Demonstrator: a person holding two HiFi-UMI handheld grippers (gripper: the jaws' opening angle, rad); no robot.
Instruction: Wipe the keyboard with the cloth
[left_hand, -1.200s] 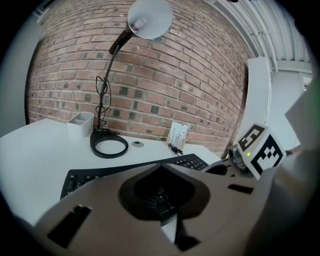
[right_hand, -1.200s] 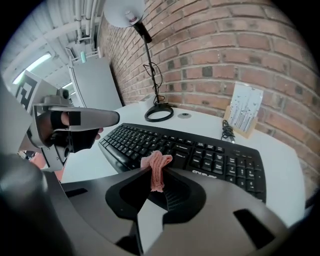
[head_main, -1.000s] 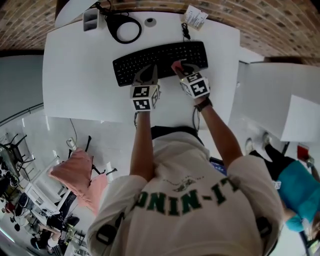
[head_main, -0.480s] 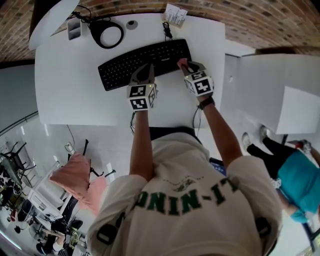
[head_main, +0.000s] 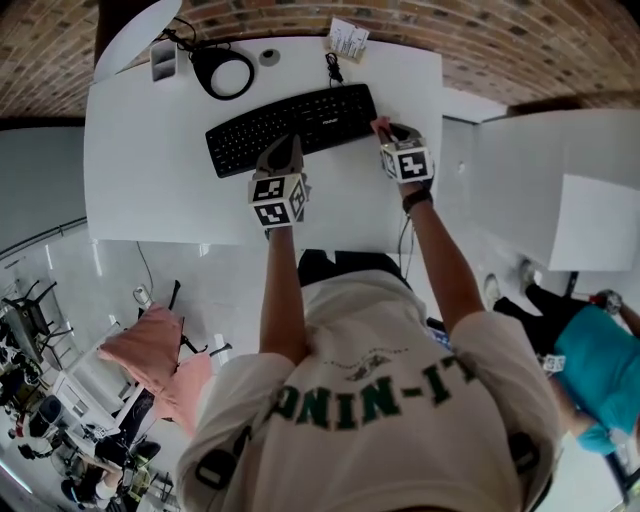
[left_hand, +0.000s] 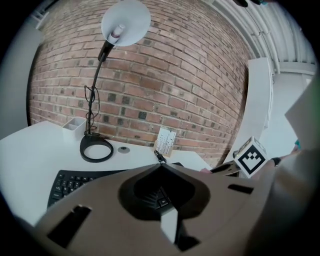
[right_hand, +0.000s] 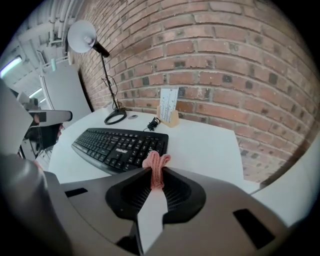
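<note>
The black keyboard (head_main: 290, 120) lies slanted on the white table (head_main: 150, 170). My right gripper (head_main: 386, 130) is shut on a pink cloth (head_main: 379, 124) at the keyboard's right end. In the right gripper view the cloth (right_hand: 156, 167) bunches out of the shut jaws, just in front of the keyboard (right_hand: 117, 145). My left gripper (head_main: 283, 147) sits over the keyboard's front edge near the middle, jaws shut with nothing in them. The left gripper view shows keys (left_hand: 75, 182) at lower left.
A desk lamp with a ring base (head_main: 225, 72), a small white tray (head_main: 162, 58), a round disc (head_main: 268, 57), a card holder (head_main: 347, 38) and the keyboard cable (head_main: 332, 68) stand along the far edge by the brick wall. Another white table (head_main: 540, 170) stands right.
My right gripper has slid the pink cloth rightward along the keyboard to its right end. The left gripper has stayed on the front edge.
</note>
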